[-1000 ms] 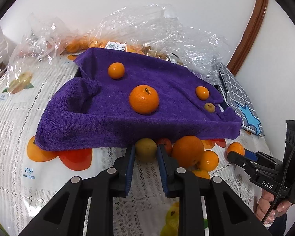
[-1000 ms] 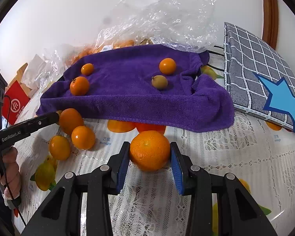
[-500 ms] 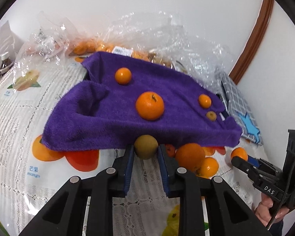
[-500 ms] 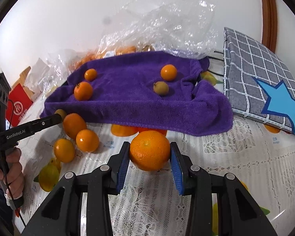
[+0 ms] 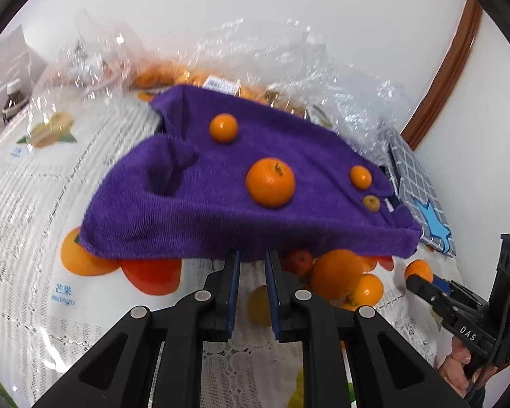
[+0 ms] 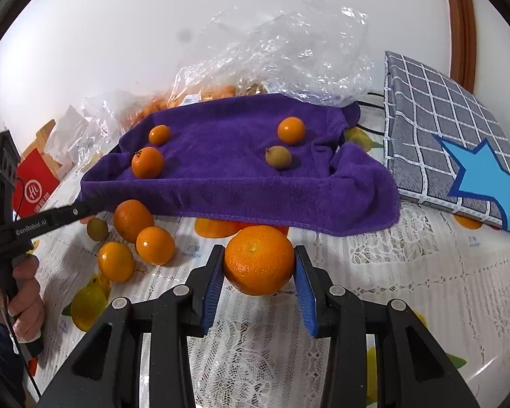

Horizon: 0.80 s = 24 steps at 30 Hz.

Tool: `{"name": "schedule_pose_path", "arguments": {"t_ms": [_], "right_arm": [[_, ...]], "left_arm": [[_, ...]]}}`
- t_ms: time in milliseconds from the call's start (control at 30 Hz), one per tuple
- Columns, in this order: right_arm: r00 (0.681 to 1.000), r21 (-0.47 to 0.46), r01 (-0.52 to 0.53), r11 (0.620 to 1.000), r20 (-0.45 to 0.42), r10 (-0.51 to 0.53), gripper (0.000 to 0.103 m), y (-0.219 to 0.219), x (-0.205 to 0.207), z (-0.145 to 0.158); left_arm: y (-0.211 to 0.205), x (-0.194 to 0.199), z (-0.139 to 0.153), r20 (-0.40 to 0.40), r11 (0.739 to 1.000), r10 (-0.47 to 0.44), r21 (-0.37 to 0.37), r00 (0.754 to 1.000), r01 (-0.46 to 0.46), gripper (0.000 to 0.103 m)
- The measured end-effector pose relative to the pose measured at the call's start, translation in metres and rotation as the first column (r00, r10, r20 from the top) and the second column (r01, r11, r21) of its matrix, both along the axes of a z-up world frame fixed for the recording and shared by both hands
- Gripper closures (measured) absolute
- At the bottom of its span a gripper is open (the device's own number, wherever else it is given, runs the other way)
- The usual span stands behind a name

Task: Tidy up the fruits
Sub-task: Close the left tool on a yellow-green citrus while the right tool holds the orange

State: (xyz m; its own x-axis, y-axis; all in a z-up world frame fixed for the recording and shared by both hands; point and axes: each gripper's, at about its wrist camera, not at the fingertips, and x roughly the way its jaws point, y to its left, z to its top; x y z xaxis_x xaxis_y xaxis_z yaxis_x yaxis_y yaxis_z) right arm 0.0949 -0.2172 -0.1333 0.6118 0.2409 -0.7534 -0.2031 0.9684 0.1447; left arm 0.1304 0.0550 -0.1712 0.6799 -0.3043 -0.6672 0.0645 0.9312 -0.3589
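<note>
Left wrist view: the left gripper (image 5: 251, 273) stands closed and empty; the small greenish fruit (image 5: 259, 306) lies on the table below its fingers, apparently slipped free.

Right wrist view: the right gripper (image 6: 259, 265) clamps a big orange (image 6: 259, 260), seemingly bound for the purple towel (image 6: 234, 176) at twelve o'clock, where sorted fruit sits.

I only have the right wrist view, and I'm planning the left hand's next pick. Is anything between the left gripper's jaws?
Observer: No. The left wrist view shows the left gripper shut and empty, with nothing between its pads.
Operator: And the small greenish fruit by its tip?
Observer: It shows blurred below the fingers, ungripped, on the tablecloth.
Operator: Anything left of the purple towel that I'm missing?
Observer: A dark bottle stands at the table's far left, beside crumpled clear plastic.
</note>
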Motion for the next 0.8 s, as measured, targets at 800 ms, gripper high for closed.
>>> {"name": "schedule_pose_path", "arguments": {"t_ms": [800], "right_arm": [[1.0, -0.003, 0.017, 1.0, -0.012, -0.017, 0.063, 0.0, -0.001, -0.001]], "left_arm": [[0.007, -0.016, 0.007, 0.024, 0.978, -0.111, -0.176, 0.994, 0.113, 0.067]]}}
